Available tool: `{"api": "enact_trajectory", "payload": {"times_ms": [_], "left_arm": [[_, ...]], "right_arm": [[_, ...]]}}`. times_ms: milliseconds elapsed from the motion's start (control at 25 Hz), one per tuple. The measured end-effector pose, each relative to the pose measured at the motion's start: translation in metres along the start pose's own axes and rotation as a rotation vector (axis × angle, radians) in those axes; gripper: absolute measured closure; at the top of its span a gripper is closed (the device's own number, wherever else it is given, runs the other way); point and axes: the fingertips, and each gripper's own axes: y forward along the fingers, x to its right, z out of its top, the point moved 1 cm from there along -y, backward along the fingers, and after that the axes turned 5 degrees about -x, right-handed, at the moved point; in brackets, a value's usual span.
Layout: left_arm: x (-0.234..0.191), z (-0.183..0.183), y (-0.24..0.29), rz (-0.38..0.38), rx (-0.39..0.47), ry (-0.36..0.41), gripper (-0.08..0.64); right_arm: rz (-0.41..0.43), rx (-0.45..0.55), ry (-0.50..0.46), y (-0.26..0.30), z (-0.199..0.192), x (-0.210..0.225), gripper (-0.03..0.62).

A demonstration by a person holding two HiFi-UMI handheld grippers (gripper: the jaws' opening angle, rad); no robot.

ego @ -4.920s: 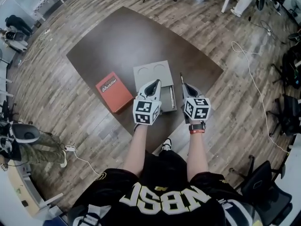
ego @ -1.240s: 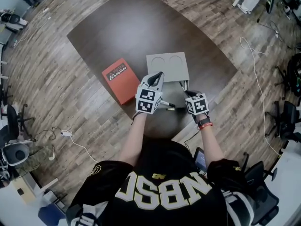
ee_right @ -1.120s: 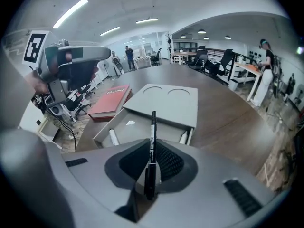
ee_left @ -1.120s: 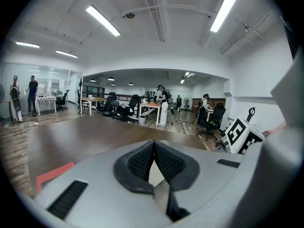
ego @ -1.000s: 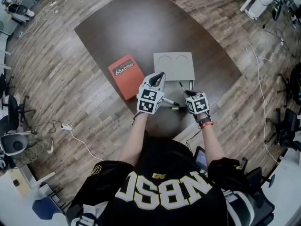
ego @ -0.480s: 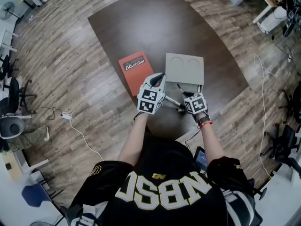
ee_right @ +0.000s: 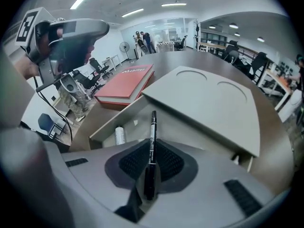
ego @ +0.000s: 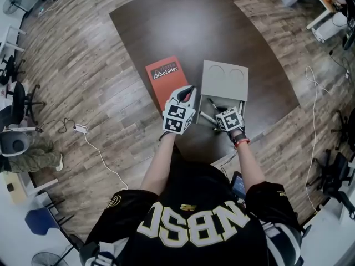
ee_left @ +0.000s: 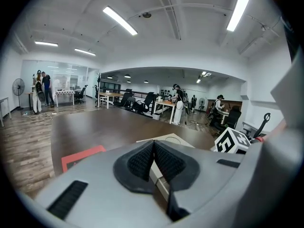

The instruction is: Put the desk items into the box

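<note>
Right gripper view: tongs (ee_right: 151,159) grip pen (ee_right: 152,127), apparently above box (ee_right: 110,124) rim.

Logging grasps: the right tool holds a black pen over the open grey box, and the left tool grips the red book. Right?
No. The left gripper view shows the left tool shut on nothing; the red book lies on the table. The right tool does hold the black pen over the grey box.

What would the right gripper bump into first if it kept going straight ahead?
Probably the inside of the open grey box. The pen held in the right gripper points into it, near a small white tube. Depth is unclear.
</note>
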Motion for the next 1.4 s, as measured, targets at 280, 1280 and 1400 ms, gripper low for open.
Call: {"api": "enact_trajectory", "payload": {"times_ms": [280, 1280, 1400], "left_arm": [[-0.004, -0.005, 0.009, -0.002, -0.01, -0.015, 0.545], [0.031, 0.036, 0.007, -0.031, 0.068, -0.011, 0.545], [0.038, 0.048, 0.0, -0.041, 0.098, -0.004, 0.545]], "right_arm": [[-0.002, -0.032, 0.008, 0.013, -0.006, 0.003, 0.54], [-0.159, 0.379, 0.363, -0.114, -0.007, 0.058, 0.516], [-0.195, 0.444, 0.375, -0.139, 0.0, 0.06, 0.526]]}}
